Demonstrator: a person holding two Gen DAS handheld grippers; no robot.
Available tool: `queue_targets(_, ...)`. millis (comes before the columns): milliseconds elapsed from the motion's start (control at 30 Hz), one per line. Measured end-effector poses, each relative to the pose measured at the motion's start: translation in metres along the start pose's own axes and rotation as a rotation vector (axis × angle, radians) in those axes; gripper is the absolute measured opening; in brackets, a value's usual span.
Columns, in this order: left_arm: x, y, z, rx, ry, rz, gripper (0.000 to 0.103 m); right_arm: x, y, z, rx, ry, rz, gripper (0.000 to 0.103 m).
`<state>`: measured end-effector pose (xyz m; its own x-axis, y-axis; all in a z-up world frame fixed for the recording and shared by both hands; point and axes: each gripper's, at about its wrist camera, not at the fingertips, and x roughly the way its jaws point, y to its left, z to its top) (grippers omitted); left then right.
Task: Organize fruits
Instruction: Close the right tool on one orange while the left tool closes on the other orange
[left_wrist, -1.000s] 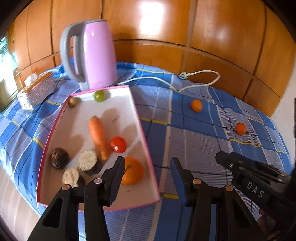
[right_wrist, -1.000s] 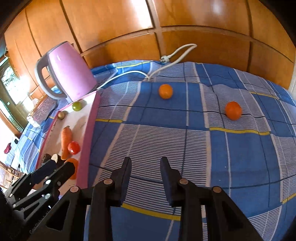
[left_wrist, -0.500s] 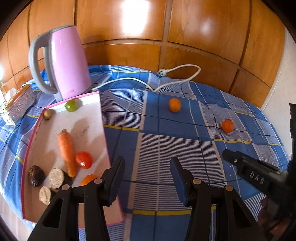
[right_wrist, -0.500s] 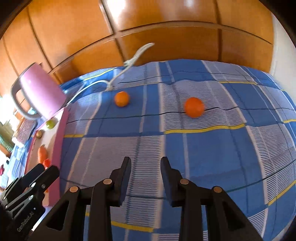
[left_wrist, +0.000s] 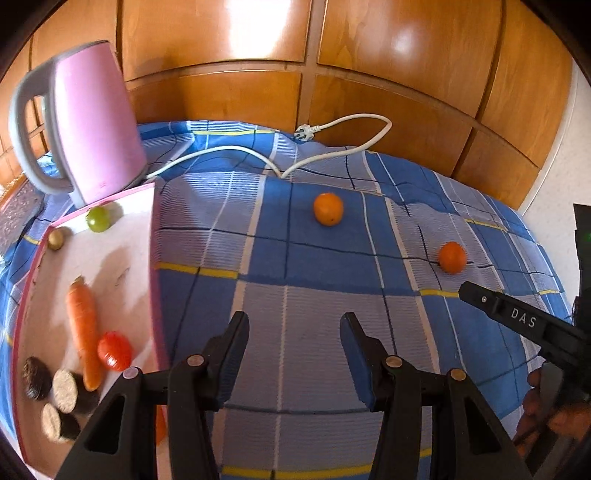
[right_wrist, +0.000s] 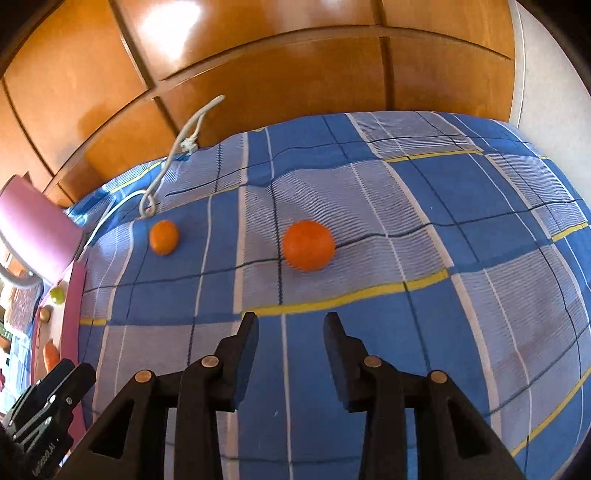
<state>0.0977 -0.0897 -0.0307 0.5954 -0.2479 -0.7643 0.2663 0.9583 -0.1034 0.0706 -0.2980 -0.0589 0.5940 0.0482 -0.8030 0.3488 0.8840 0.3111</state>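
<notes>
Your left wrist camera looks steeply down over the blue checked cloth (left_wrist: 332, 295), the pink kettle (left_wrist: 92, 122) far left, near the tray (left_wrist: 153, 258). Your right wrist camera sits further from the kettle (right_wrist: 33, 232), probably lower. Both share two oranges (left_wrist: 328, 208) (right_wrist: 308, 245) right of the kettle.

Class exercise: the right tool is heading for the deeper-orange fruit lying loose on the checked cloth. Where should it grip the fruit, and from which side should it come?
Grip the deeper-orange fruit across its widest middle, coming down from above and the near side. It is round, so no side is better, and it sits clear of the paler orange and cord. The right tool, empty, has just been opening but probably needs to open wider.
</notes>
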Motion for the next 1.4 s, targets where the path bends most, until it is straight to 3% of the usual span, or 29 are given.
queue_targets(600,0.049,-0.015,0.035,-0.016,0.019,-0.032,0.059,0.042,-0.008,0.040,0.020,0.003,-0.037,0.037)
queue_targets(867,0.069,-0.016,0.054,-0.039,0.015,-0.040,0.059,0.045,0.003,0.039,-0.093,-0.052,-0.079,0.037)
queue_targets(1400,0.119,-0.024,0.097,-0.019,0.037,-0.011,0.059,0.055,0.000,0.038,-0.075,-0.035,-0.044,0.039)
